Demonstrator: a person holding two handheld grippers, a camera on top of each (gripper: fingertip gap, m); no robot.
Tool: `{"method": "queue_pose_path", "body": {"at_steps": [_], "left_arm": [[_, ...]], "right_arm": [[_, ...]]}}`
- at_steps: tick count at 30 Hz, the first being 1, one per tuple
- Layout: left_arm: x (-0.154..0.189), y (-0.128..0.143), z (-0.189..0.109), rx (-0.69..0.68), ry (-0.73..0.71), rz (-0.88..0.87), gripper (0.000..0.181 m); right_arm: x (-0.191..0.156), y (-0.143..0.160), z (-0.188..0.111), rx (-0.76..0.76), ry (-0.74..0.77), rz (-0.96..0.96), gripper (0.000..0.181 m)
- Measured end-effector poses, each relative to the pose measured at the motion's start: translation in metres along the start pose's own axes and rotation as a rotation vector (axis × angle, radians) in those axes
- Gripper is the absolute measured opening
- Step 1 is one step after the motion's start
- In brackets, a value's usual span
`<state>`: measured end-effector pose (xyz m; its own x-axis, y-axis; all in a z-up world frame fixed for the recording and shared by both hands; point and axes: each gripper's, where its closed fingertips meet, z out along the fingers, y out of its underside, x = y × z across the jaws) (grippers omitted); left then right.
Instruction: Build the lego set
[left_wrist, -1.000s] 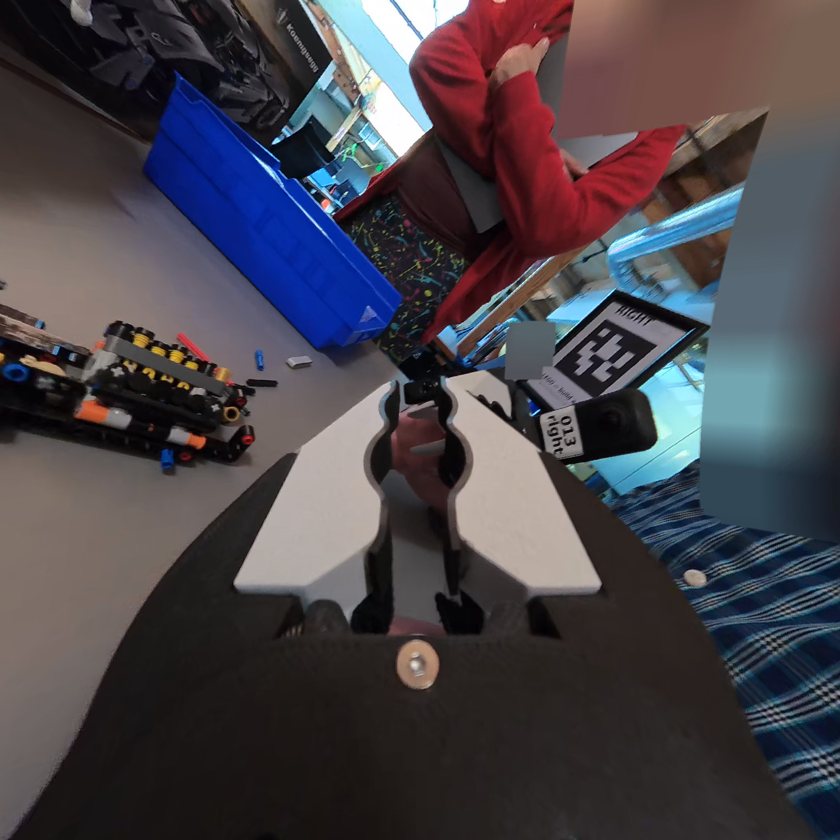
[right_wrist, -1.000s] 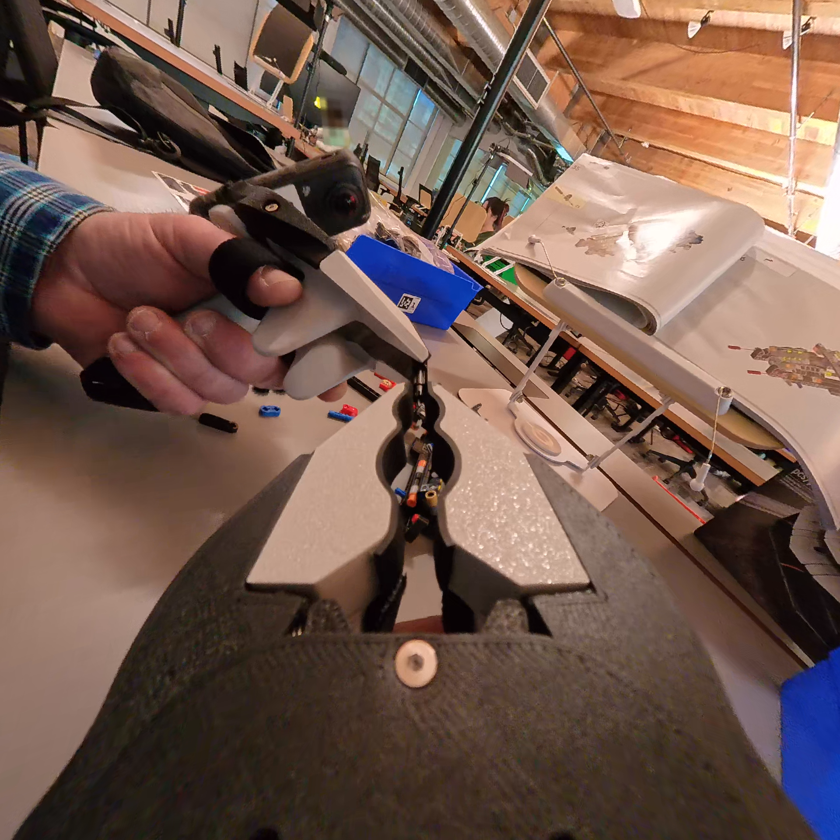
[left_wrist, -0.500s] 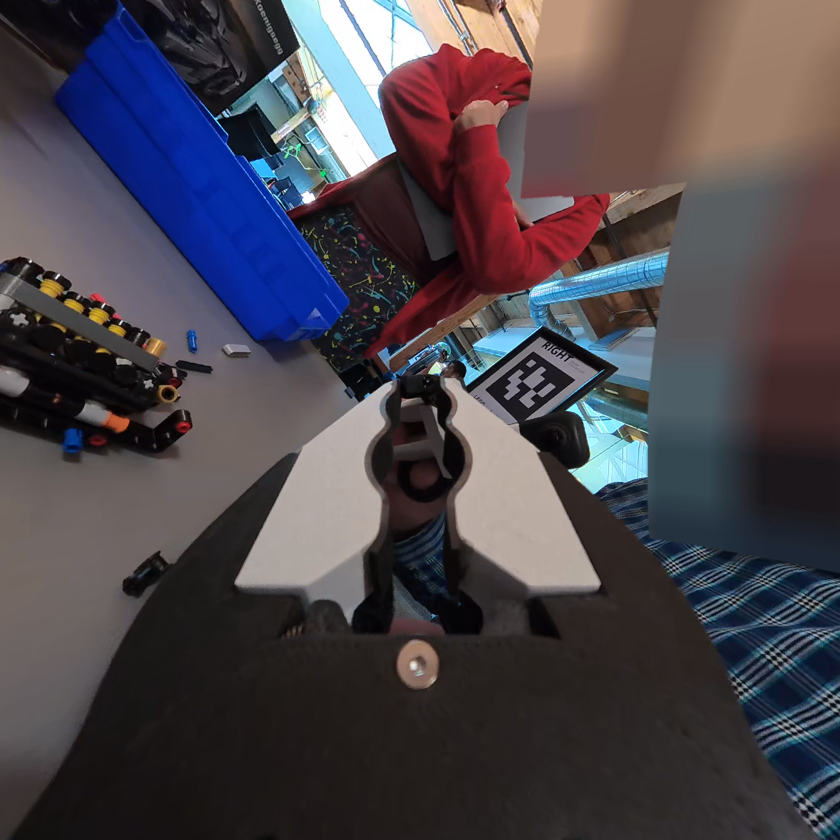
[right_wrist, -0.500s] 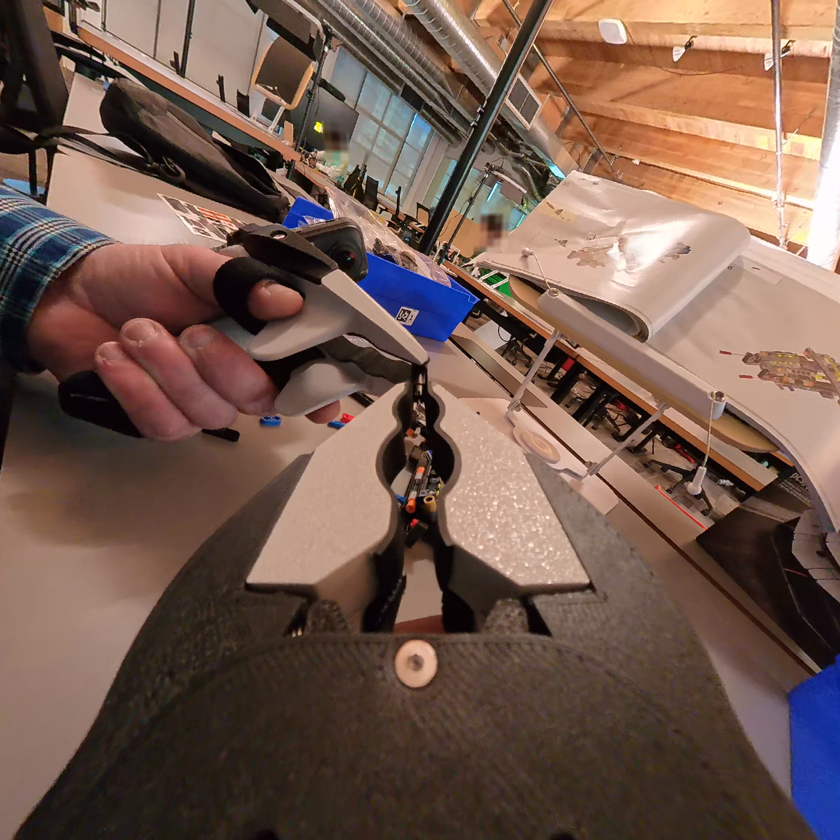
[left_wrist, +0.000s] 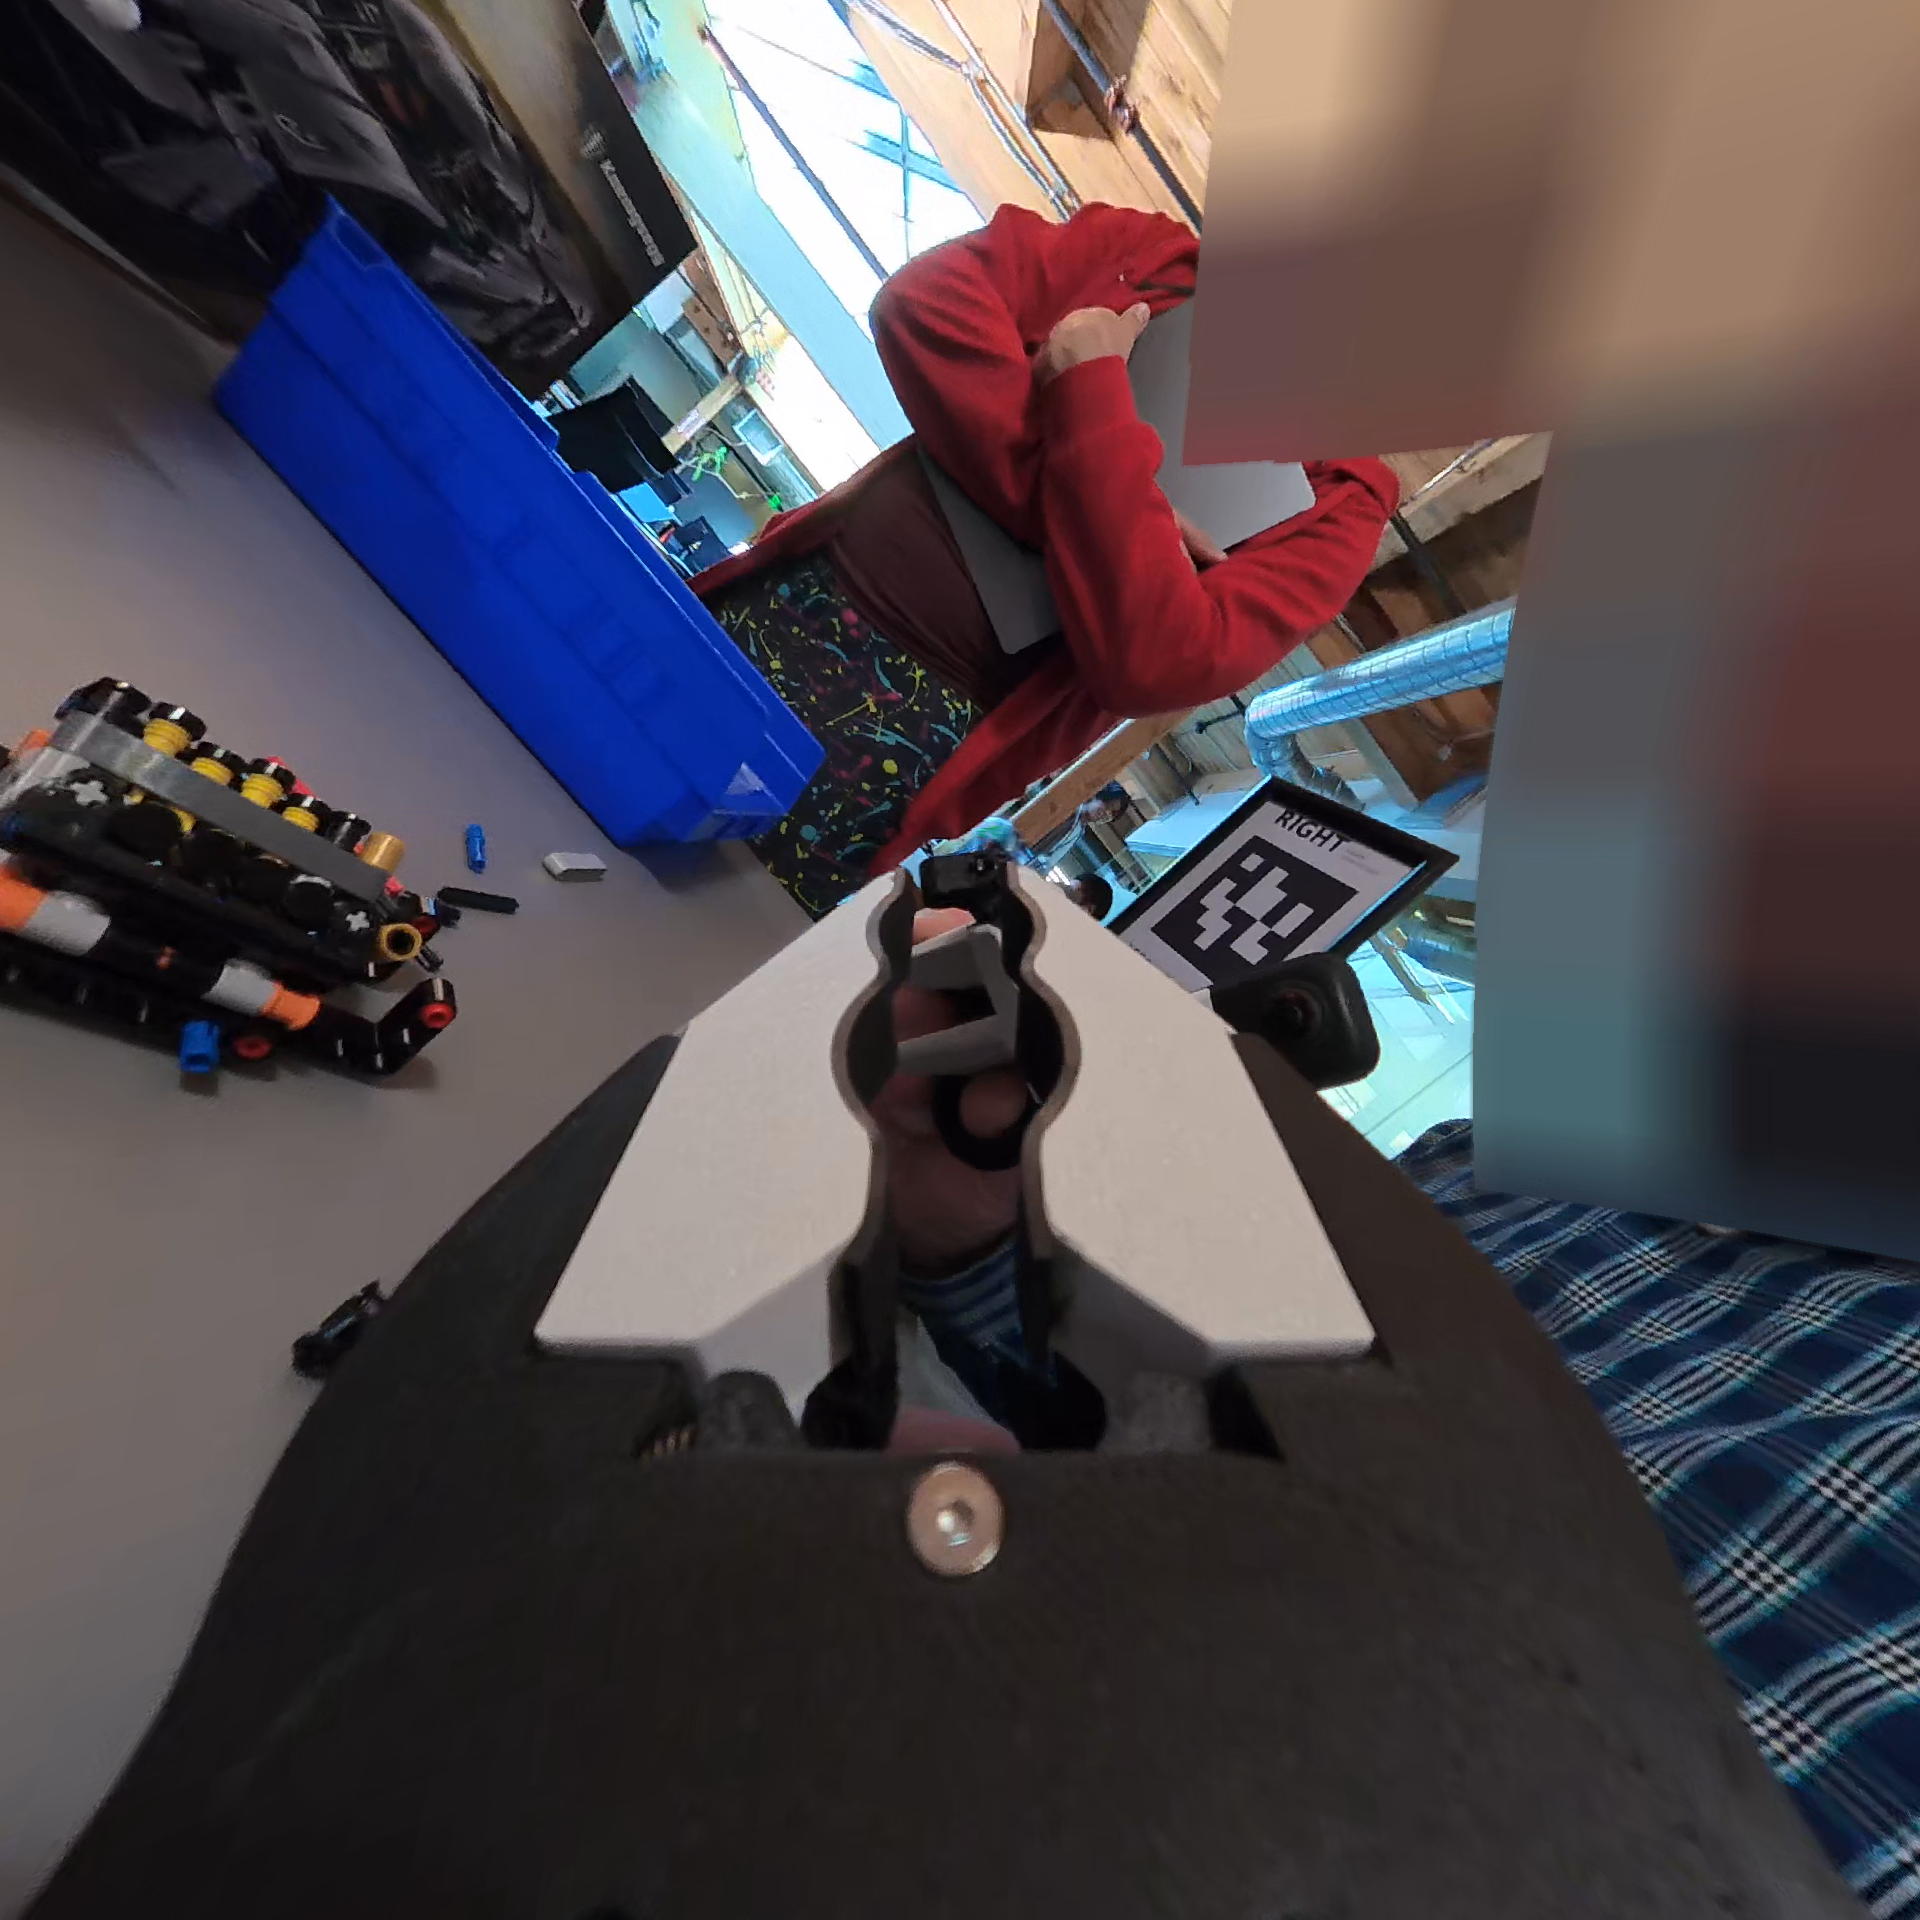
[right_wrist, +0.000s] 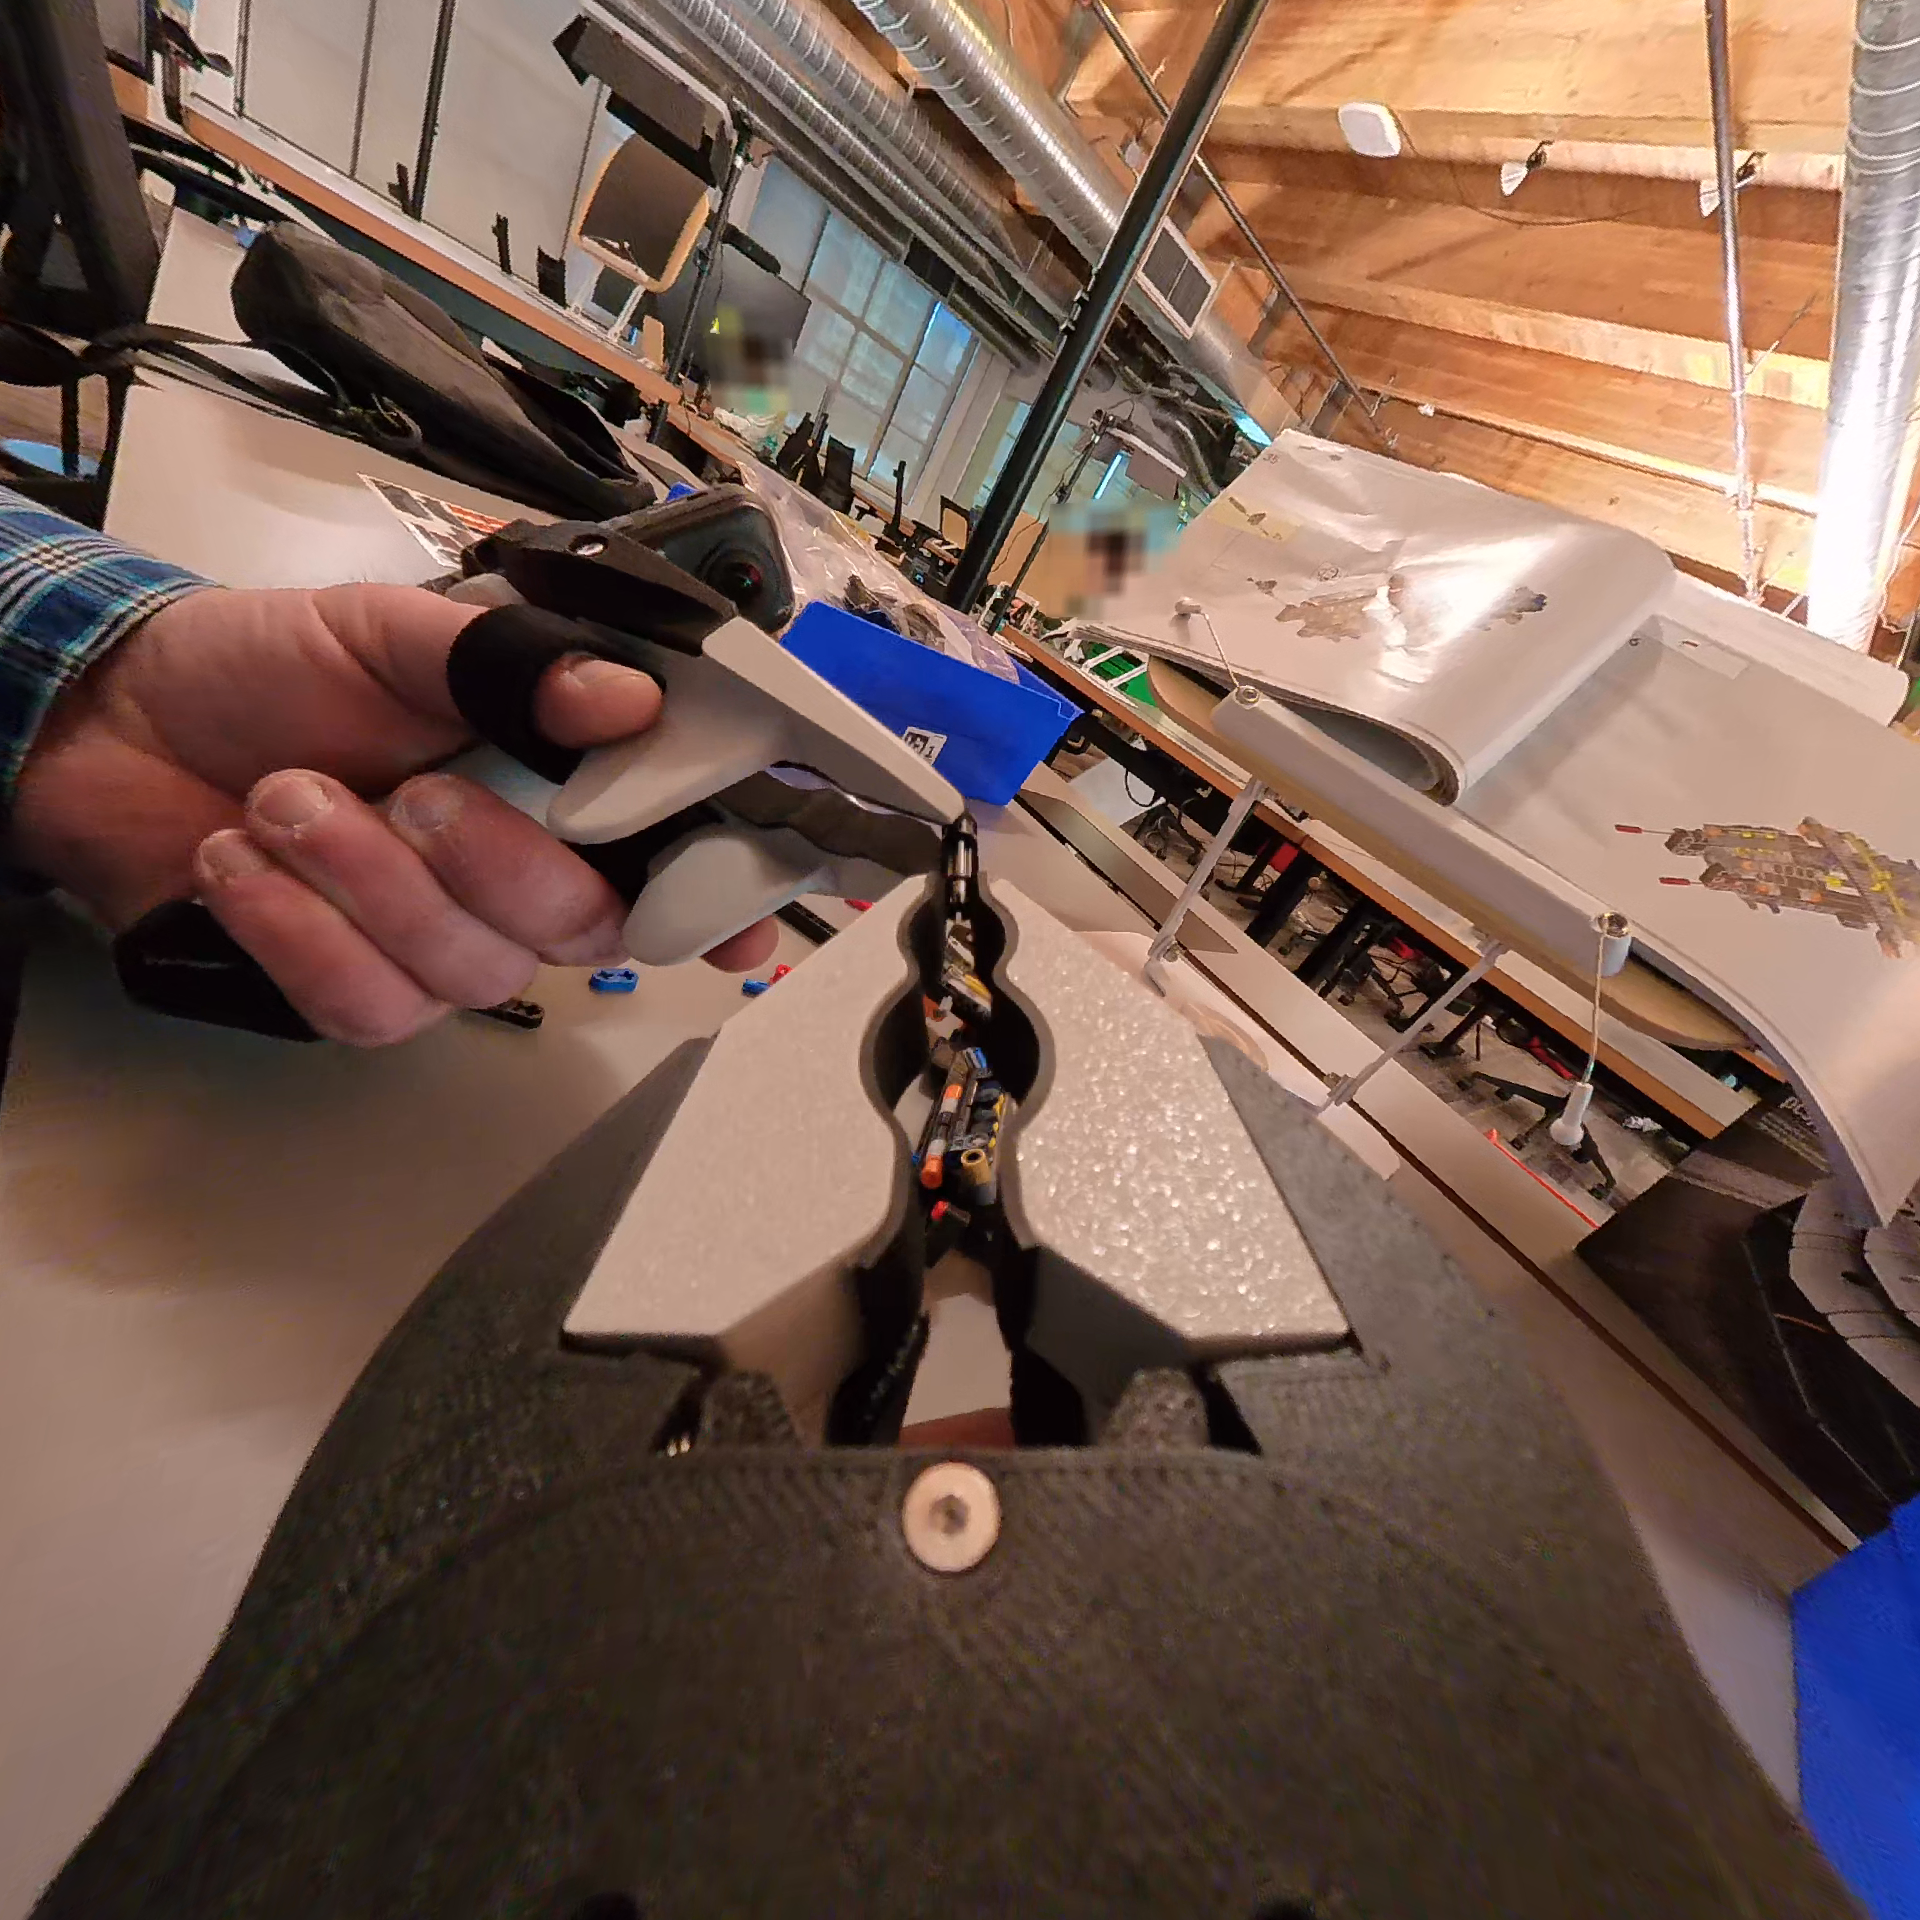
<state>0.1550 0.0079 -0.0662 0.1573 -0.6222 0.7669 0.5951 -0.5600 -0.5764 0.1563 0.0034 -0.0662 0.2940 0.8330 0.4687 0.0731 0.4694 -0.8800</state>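
My left gripper (left_wrist: 961, 883) is shut on a small black lego piece (left_wrist: 961, 875) at its tips, held above the grey table. My right gripper (right_wrist: 961, 894) is shut on a small black pin piece (right_wrist: 961, 862). In the right wrist view the left gripper (right_wrist: 951, 816), held by a hand (right_wrist: 343, 831), meets the top of that piece tip to tip. The partly built black lego model (left_wrist: 208, 894), with yellow, orange and red parts, lies on the table at the left. It also shows through the right fingers' gap (right_wrist: 961, 1122).
A long blue bin (left_wrist: 499, 561) lies behind the model, with a person in red (left_wrist: 1091, 520) beyond. Loose pieces (left_wrist: 473, 847) and a black pin (left_wrist: 332, 1325) lie on the table. An open instruction book (right_wrist: 1455, 644) on a stand, a small blue bin (right_wrist: 925, 707) and blue pieces (right_wrist: 615, 977) are there too. The grippers are tip to tip, or close to it.
Both grippers stay tip to tip on the small black piece. The left gripper has tilted and shifted a little, so the model and blue bin slid across its view. Neither gripper opened.
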Motion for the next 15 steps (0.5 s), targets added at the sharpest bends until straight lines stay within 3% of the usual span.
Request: {"method": "queue_pose_path", "body": {"at_steps": [10, 15], "left_arm": [[0.0009, -0.0003, 0.0043, -0.016, -0.017, 0.047, 0.012], [0.0007, 0.0023, 0.0041, -0.128, -0.132, 0.284, 0.012]], "right_arm": [[0.0016, 0.0012, -0.0003, -0.006, 0.016, -0.011, 0.003], [-0.0017, 0.0044, 0.0003, -0.016, -0.008, -0.019, 0.005]]}}
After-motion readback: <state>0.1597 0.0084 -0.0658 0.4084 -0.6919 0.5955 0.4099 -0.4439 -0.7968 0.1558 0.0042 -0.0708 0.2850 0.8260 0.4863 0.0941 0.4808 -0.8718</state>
